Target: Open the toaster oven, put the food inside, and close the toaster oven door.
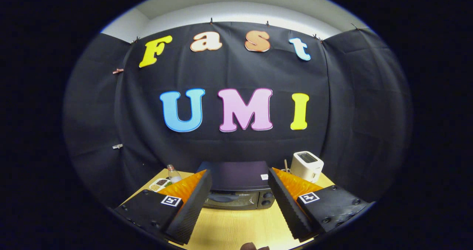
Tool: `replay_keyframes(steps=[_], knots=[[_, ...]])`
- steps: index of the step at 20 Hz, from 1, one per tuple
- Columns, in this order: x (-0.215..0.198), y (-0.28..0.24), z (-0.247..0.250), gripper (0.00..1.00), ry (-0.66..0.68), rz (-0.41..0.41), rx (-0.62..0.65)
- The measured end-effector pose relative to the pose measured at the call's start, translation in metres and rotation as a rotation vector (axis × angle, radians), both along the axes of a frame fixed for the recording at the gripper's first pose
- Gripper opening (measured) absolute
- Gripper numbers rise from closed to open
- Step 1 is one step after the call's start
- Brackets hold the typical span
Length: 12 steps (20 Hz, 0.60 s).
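A dark toaster oven (236, 191) stands on the wooden table (236, 228) against the booth wall, straight beyond my fingers. Its door is shut, with the handle across the top of the glass and two knobs at its right side. My gripper (240, 185) is open, held above the table in front of the oven, with nothing between the black, orange-backed fingers (197, 202). A small brown thing (253, 246) lies on the table near the front edge below the fingers, too cut off to identify.
A white pop-up toaster (306, 165) sits at the back right of the table, with a thin stick beside it. At the back left stand a small bottle (173, 174) and a white divided tray (159, 185) of grains.
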<state>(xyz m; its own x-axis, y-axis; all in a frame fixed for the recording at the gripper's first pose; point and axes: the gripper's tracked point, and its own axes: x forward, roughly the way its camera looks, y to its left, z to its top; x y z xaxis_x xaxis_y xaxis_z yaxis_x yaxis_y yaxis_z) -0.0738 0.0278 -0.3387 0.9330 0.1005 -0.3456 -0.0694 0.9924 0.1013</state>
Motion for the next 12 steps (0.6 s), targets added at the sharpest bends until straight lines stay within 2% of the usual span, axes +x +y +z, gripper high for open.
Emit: replay_keyframes(steps=[7, 12], knots=[[-0.035, -0.027, 0.071, 0.99, -0.091, -0.017, -0.006], [-0.053, -0.031, 0.084, 0.99, -0.096, -0.011, -0.016]])
